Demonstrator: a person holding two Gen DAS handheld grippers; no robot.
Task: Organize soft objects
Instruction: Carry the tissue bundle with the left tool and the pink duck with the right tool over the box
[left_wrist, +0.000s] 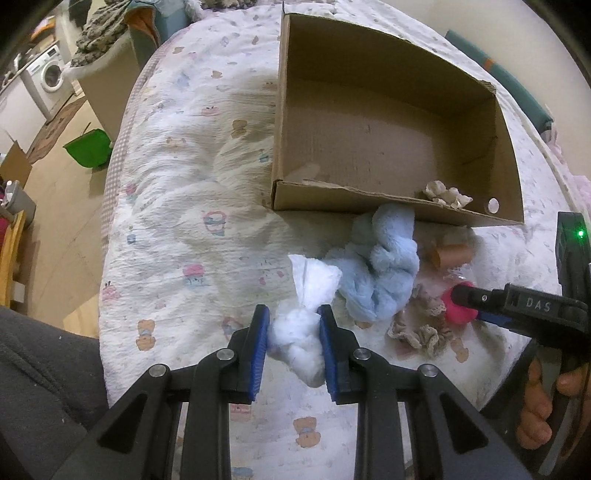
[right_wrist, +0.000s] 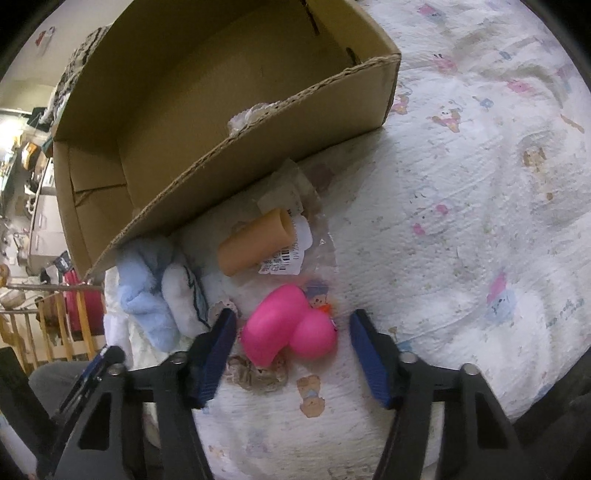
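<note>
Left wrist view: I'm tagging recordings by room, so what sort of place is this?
Probably a home bedroom or living space opening onto a laundry corner: the work surface is a bed under a teddy-print quilt, a washing machine stands behind, and clothes are heaped on a basket.

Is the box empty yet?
No. The box holds one beige lace scrunchie by its near wall; the rest of the floor is bare.

A cardboard box (left_wrist: 388, 122) is set on the quilt (left_wrist: 192, 206), with a towel (left_wrist: 384, 266) just beside its near wall and a duck (right_wrist: 291, 325) at the towel's three o'clock.
</note>
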